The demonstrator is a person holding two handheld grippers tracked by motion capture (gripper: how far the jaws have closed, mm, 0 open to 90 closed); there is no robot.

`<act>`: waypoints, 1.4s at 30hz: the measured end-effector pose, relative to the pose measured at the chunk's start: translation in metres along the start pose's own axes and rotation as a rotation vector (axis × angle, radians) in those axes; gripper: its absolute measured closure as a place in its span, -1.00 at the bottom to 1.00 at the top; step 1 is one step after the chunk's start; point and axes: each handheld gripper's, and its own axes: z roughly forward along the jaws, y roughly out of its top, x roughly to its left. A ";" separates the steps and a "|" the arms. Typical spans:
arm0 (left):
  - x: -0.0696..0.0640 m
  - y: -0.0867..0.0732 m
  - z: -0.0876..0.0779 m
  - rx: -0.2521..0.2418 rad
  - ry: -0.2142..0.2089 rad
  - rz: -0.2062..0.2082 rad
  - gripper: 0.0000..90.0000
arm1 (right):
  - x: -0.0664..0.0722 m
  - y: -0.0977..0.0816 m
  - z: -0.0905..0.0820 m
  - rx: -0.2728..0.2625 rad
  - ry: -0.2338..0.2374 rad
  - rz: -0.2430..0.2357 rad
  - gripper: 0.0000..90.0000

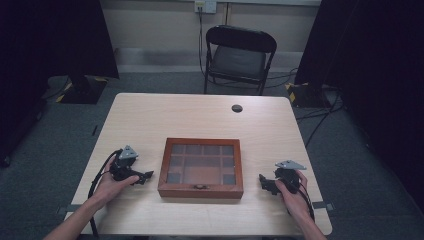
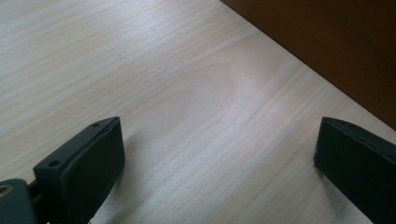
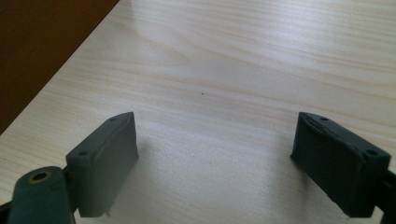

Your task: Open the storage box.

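A brown wooden box (image 1: 201, 168) with a glass lid over several compartments lies shut at the middle front of the light wooden table (image 1: 200, 117), a small latch on its front wall. My left gripper (image 1: 144, 177) rests on the table just left of the box, jaws pointing at it; its jaws stand wide apart over bare wood (image 2: 219, 154), with the box's dark side (image 2: 327, 42) ahead on the right. My right gripper (image 1: 264, 183) rests right of the box, jaws open over bare wood (image 3: 215, 154), and the box wall (image 3: 42, 46) shows at the left.
A small dark round disc (image 1: 237, 108) sits near the table's far edge. A black folding chair (image 1: 239, 56) stands behind the table. Black stands and cables lie on the grey floor at both sides.
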 end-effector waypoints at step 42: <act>-0.023 0.043 -0.044 -0.154 -0.137 -0.052 -0.34 | -0.001 0.000 0.000 0.004 0.002 -0.001 -0.74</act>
